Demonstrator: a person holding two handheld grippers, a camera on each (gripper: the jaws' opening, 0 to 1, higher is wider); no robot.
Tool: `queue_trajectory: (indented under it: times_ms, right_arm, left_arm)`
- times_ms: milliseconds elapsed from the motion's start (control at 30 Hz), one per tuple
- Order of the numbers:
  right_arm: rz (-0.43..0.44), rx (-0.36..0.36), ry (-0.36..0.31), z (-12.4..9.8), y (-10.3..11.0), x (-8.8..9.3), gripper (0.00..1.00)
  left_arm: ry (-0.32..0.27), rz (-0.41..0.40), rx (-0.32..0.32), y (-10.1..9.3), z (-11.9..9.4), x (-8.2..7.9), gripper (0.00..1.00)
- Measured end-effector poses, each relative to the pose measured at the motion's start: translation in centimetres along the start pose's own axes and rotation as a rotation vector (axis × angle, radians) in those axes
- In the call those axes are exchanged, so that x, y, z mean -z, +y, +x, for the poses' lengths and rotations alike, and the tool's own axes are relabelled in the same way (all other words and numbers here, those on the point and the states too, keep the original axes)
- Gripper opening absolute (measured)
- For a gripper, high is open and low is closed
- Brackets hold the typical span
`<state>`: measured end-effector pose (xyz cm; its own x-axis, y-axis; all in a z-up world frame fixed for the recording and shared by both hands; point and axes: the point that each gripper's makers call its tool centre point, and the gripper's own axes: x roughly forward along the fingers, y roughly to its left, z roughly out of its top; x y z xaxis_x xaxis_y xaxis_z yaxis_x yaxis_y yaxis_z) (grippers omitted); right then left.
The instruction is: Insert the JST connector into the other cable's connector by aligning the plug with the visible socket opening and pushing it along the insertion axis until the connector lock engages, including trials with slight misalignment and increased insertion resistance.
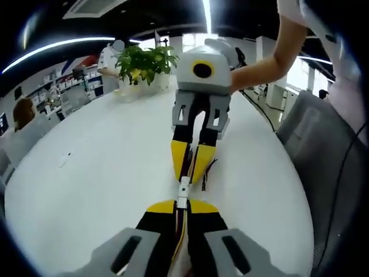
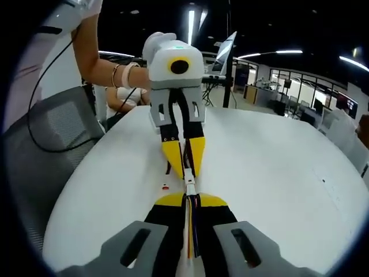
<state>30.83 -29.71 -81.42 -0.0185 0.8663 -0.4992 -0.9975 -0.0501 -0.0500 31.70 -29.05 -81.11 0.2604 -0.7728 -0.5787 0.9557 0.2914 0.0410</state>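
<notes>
Left gripper view: left gripper (image 1: 182,206) rose from the bottom, yellow-tipped jaws pinched together on a wire bundle (image 1: 181,231) with a white JST connector (image 1: 183,189) sticking out past the tips. Right gripper (image 1: 192,165) faced it from across the white table (image 1: 92,173), jaws closed on the other cable (image 1: 206,167), tips right at the connector. The two connector halves met between the tips; could not tell whether the lock was seated. A potted plant (image 1: 145,64) stood at the far edge of the table, a grey chair (image 1: 326,150) beside it.

Right gripper view: right gripper (image 2: 190,202) clamped on dark wires (image 2: 192,231), white connector (image 2: 189,187) just past the tips. Left gripper (image 2: 184,161) opposite, jaws shut on its wires, tips touching the connector. A small red speck (image 2: 165,187) lay on the table (image 2: 277,167) beside the joint. A person's forearm (image 2: 106,69) with a bracelet held the left gripper; a mesh chair (image 2: 52,138) stood at the side.
</notes>
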Motion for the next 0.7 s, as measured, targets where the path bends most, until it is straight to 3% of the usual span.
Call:
queue_trajectory:
  times_ms: [300, 633, 700]
  right_arm:
    - [-0.012, -0.007, -0.011, 0.0, -0.1, -0.3, 0.03]
    - [0.021, -0.020, -0.065, -0.8, -0.3, -1.1, 0.02]
    - [0.013, -0.027, -0.062, -0.8, -0.1, -1.1, 0.02]
  left_arm:
    - [-0.005, 0.054, 0.005, 0.0, -0.1, -0.3, 0.00]
    - [-0.070, 0.040, 0.025, -0.3, -0.5, -1.5, 0.00]
    - [-0.061, 0.053, 0.028, -0.5, -0.4, -1.5, 0.00]
